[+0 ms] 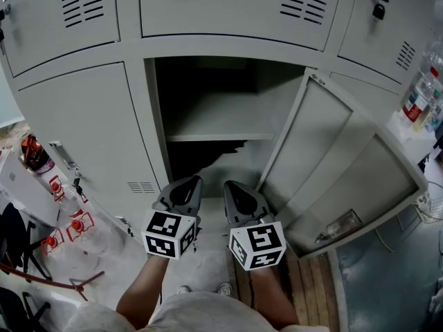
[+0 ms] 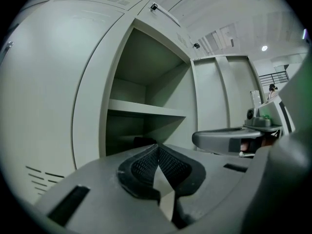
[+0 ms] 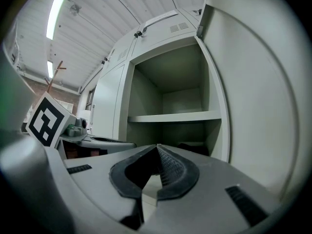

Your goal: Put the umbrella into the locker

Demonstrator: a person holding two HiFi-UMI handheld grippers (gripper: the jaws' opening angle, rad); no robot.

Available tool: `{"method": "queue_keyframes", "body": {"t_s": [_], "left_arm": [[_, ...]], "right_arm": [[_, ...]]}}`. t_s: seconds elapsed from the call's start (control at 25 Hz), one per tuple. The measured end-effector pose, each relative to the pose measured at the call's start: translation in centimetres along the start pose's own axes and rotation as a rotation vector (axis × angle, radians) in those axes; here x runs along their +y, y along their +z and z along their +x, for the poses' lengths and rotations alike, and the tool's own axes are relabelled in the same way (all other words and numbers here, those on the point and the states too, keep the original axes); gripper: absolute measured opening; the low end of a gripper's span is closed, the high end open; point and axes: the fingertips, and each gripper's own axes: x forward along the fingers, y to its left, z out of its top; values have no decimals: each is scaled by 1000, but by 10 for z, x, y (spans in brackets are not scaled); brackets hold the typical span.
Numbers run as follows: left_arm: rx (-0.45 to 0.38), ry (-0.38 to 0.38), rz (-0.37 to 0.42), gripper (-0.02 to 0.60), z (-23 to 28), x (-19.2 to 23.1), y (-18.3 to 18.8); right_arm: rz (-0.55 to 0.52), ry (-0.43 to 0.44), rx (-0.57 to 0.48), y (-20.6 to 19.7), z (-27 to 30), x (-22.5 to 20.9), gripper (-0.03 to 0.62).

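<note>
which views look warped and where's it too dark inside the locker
Head view: edges bow mildly, deep shadow under the shelf of the locker. Left and right gripper views: strong fisheye, black corners; ceiling light glares in the right gripper view.

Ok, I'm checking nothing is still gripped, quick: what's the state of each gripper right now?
Left gripper: closed, holding nothing.
Right gripper: closed, holding nothing.
</note>
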Motion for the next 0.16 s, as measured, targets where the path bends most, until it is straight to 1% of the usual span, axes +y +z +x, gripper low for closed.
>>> {"method": "queue_keyframes", "body": {"t_s": [0.16], "left_arm": [[4,-6,0,8,1,-1,-2]], "right_arm": [[0,1,0,0,1,1,3]]}}
